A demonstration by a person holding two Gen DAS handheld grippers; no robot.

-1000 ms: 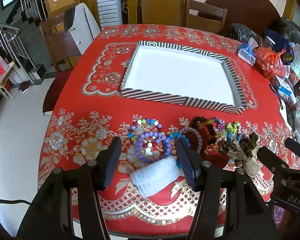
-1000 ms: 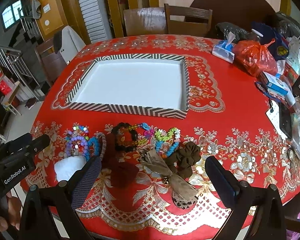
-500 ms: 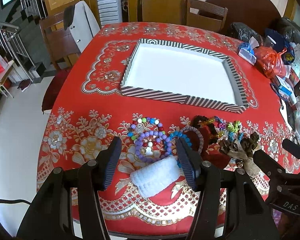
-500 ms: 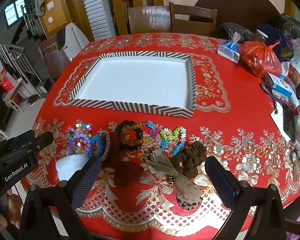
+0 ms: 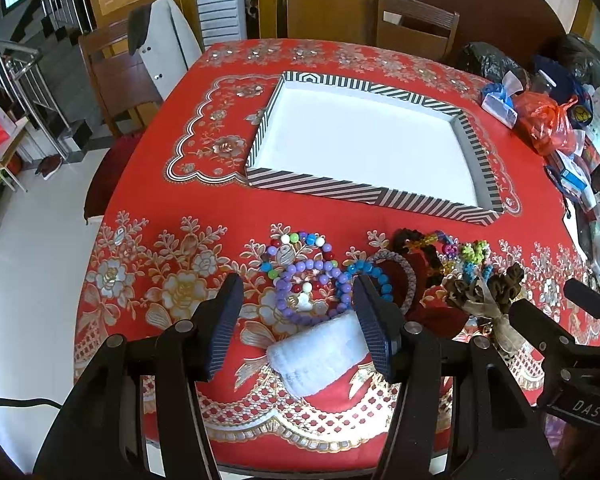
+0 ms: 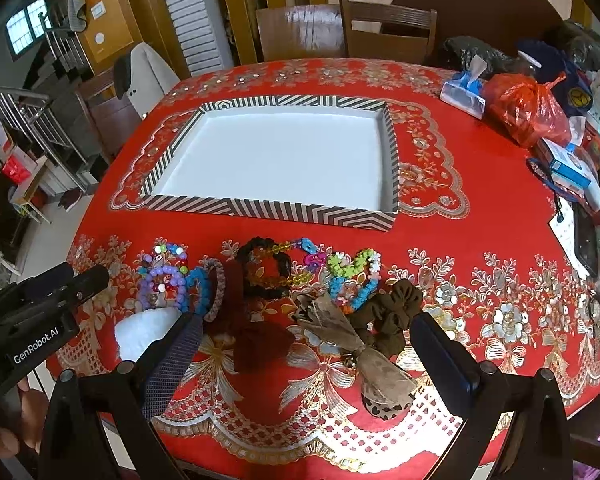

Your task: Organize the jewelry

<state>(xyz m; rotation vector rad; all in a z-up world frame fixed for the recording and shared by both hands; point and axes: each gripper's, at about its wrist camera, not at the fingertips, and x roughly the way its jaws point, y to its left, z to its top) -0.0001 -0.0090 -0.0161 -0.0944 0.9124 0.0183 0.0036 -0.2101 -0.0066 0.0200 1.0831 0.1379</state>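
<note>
Both tools hung over the near edge of the red tablecloth [image 6: 480, 216], tipped steeply down at the heap of trinkets. The left gripper [image 5: 296, 320] stood with its jaws wide apart and nothing between the pads; it hovered above the white fluffy band [image 5: 320, 354], with the purple bead bracelet [image 5: 312, 292] just beyond it, and I could not see it touching either one. The right gripper [image 6: 304, 354] was spread just as wide and held nothing. Framed between its fingers [image 6: 440, 360] lay the tan ribbon bow [image 6: 356, 340], the brown scrunchie [image 6: 396, 308] beside it, and the dark red scrunchie [image 6: 256, 340] to the left. Further back, the black and amber bead bracelet [image 6: 272, 268] and the green and blue bead bracelet [image 6: 352, 276] lay in a row with the rest of the jewelry, all on the cloth. The striped tray [image 6: 268, 210] sat behind them toward the middle of the table, its white floor bare. A red plastic bag [image 6: 524, 108] lay among clutter at the far right.
</note>
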